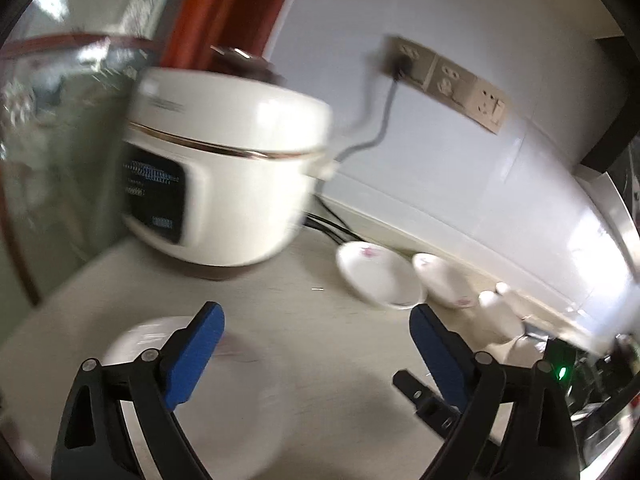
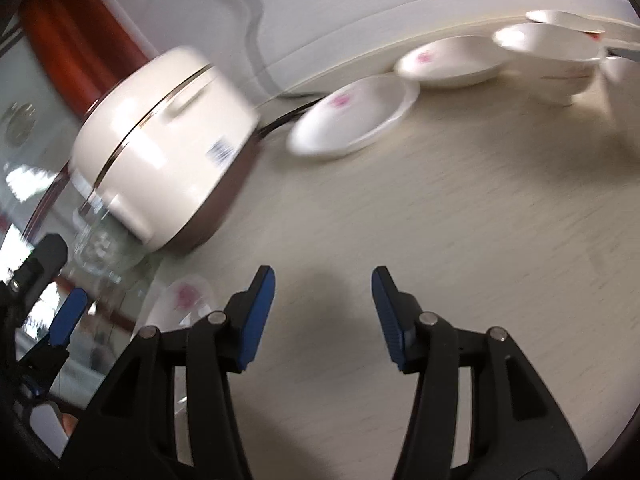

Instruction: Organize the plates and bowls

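Both views are motion-blurred. My left gripper (image 1: 316,320) is open and empty above the counter, with a white plate (image 1: 224,392) lying under its left finger. Two white plates with pink flowers (image 1: 376,276) (image 1: 444,280) lie side by side near the wall, then white bowls (image 1: 496,312). My right gripper (image 2: 324,292) is open and empty over bare counter. In the right wrist view the two flowered plates (image 2: 352,116) (image 2: 452,60) lie ahead, with stacked white bowls (image 2: 556,56) at the far right. The near plate (image 2: 180,308) shows at lower left, next to the left gripper's blue finger (image 2: 68,316).
A white rice cooker (image 1: 224,172) (image 2: 164,148) stands at the back left, its cord running to wall sockets (image 1: 444,80). A glass panel (image 1: 52,160) and red curtain (image 1: 224,4) are on the left. The pale counter (image 2: 460,220) stretches ahead. A metal sink edge (image 1: 612,412) is at right.
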Motion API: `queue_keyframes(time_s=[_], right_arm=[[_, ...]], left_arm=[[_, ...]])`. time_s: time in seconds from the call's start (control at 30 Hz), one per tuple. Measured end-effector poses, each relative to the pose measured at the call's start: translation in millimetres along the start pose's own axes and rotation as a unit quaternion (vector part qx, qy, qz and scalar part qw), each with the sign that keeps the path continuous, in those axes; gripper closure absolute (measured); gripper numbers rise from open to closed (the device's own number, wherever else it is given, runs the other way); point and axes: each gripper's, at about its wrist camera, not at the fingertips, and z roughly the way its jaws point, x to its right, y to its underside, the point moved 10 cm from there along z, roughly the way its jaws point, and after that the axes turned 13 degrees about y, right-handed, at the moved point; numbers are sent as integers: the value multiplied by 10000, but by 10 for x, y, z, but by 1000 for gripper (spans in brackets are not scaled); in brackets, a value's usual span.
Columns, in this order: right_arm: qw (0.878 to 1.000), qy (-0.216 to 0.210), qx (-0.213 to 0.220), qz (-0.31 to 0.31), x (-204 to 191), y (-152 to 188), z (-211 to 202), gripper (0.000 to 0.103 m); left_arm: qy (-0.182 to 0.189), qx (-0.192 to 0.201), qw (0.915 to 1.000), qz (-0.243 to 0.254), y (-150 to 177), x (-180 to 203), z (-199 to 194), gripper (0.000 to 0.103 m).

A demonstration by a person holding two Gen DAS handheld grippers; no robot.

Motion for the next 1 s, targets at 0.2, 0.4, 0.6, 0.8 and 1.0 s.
queue_keyframes(time_s=[0.2,0.4,0.6,0.8,1.0], right_arm=[[9982,517,60,307,535,-547,301,49],[9979,409,82,485,556,-931,630,49],[9983,203,98,538,445,-1265,955,49],[9992,225,99,301,249,-1373,1134,49],[9994,336,-63,-15,191,-1296,1187,86]], left_arm=[[-89,-363,9981,-492,-72,278,838,8],[-500,-559,9919,-1025,-61,29,1476,8],[-721,-660,9865,-1318,-114,-304,1840,8],[-637,-859,9848,-1366,5,-411,2046,9],[-477,-856,9863,-1330,17,-416,2093,24]])
